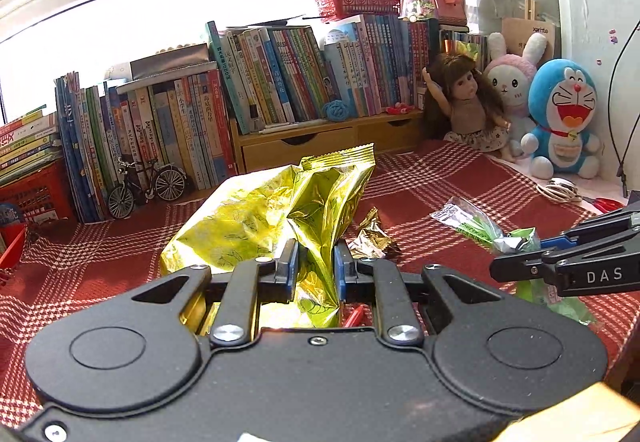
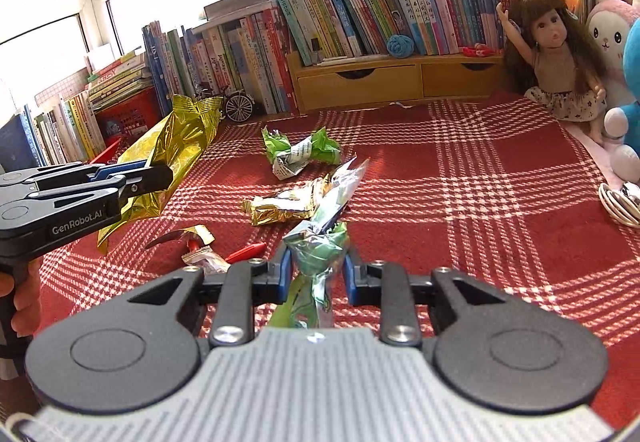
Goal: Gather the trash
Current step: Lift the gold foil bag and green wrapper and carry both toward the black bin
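While both tools grip wrappers, loose trash remains on the red plaid cloth (image 2: 480,201).

Nearest, the left gripper (image 1: 316,262) stands narrow, clamped on a gold foil bag (image 1: 272,217); the right gripper (image 2: 316,270) pinches a green-and-silver wrapper (image 2: 320,242). Both items judged light, crinkly, slippery, best taken at a bunched fold. Beyond lie a gold wrapper (image 2: 280,209) and a green wrapper (image 2: 300,149). Legible: "GenRobot.AI", "DAS".
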The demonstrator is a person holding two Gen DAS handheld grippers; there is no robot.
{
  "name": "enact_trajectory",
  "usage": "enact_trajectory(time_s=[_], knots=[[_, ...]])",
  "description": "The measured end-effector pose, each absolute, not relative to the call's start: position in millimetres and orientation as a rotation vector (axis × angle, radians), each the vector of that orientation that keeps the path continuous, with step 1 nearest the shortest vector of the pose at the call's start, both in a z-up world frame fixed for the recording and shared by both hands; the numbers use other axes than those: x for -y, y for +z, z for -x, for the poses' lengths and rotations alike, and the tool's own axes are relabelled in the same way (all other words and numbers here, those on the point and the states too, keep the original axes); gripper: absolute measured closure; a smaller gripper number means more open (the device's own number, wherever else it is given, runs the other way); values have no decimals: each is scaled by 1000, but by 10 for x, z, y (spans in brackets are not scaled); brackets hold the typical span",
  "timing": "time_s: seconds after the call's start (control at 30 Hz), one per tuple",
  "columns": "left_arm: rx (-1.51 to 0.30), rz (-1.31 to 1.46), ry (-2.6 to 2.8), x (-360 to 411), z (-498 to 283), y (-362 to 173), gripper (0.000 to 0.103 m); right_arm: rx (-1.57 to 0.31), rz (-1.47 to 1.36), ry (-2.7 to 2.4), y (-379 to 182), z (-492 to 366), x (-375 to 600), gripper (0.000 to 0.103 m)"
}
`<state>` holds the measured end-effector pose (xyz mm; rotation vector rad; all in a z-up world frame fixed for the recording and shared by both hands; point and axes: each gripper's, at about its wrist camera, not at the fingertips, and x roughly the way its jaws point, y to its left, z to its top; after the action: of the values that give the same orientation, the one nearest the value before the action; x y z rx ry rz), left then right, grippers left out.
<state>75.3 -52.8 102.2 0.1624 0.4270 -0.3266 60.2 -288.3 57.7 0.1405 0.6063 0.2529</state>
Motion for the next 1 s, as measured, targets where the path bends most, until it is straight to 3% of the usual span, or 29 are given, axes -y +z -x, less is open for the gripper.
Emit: enact_trajectory(time_s=[0.5,1.0], knots=[[-443,-124,-420,207,479,1135,86,-596,-129,331,732,175,2760,72],[-561,-173,-501,81,1493,780,86,-709,-107,415,389,888,2578,72]])
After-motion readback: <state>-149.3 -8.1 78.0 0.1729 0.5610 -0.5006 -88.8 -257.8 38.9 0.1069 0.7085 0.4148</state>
